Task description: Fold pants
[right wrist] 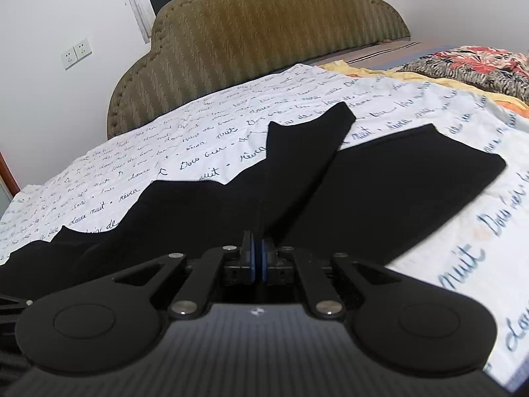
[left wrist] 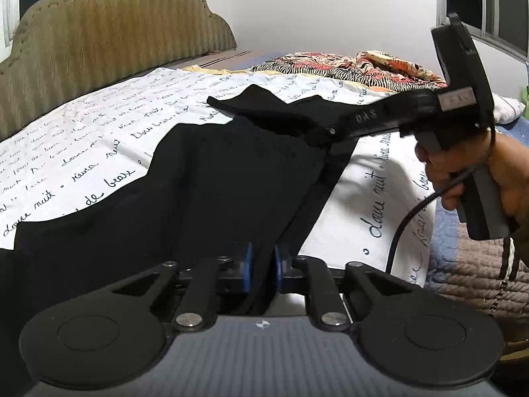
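My left tool [left wrist: 263, 258] and right tool [right wrist: 257, 248] each pinch the black pants [right wrist: 380, 192] lying on the bed [right wrist: 165, 152].

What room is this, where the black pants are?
Most likely a bedroom. The black pants lie on a bed with a white sheet covered in handwriting, there is a padded headboard against the wall, and a flowery blanket is bunched up farther back.

The pants [right wrist: 205, 218] lie on the sheet [right wrist: 139, 162] along the bed's near edge, legs toward the headboard [right wrist: 264, 39]; a blanket [right wrist: 469, 63] sits far right.
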